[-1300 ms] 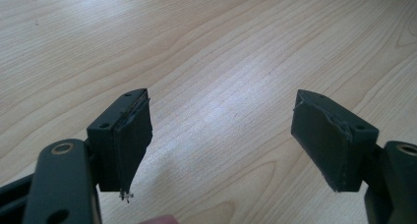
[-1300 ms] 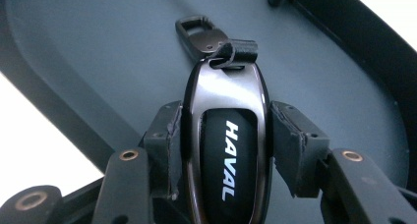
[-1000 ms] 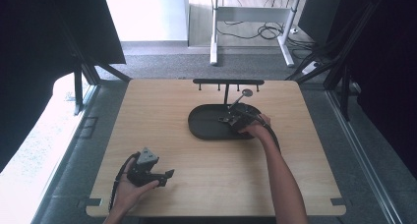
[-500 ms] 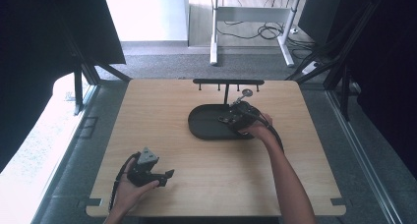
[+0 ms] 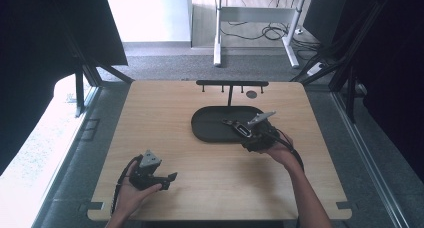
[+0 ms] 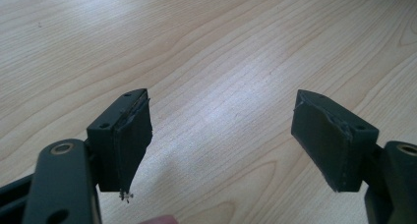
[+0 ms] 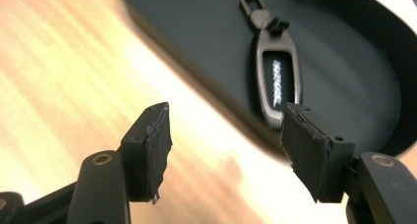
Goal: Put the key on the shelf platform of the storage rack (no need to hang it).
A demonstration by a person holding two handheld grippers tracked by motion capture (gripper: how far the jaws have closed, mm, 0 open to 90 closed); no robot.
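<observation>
A dark key fob [image 7: 274,74] with a clip at its far end lies flat in a black oval tray [image 7: 196,37]. My right gripper [image 7: 226,145] is open over the tray's near rim, and the fob lies just beyond its right jaw, untouched. In the high view the fob [image 5: 239,128] rests in the right half of the tray [image 5: 210,125], with the right gripper [image 5: 247,139] right behind it. My left gripper [image 5: 170,182] is held near the table's front left. Its jaws [image 6: 221,135] stand wide open over bare wood.
A black rack with small hooks [image 5: 231,83] stands on a post behind the tray. A small dark round disc [image 5: 251,94] lies beside it. The wooden table [image 5: 150,128] has open room to the left and in front of the tray.
My right gripper has drawn back from over the tray toward its near right rim, and the key fob now shows lying in the tray. The left gripper has stayed put.
</observation>
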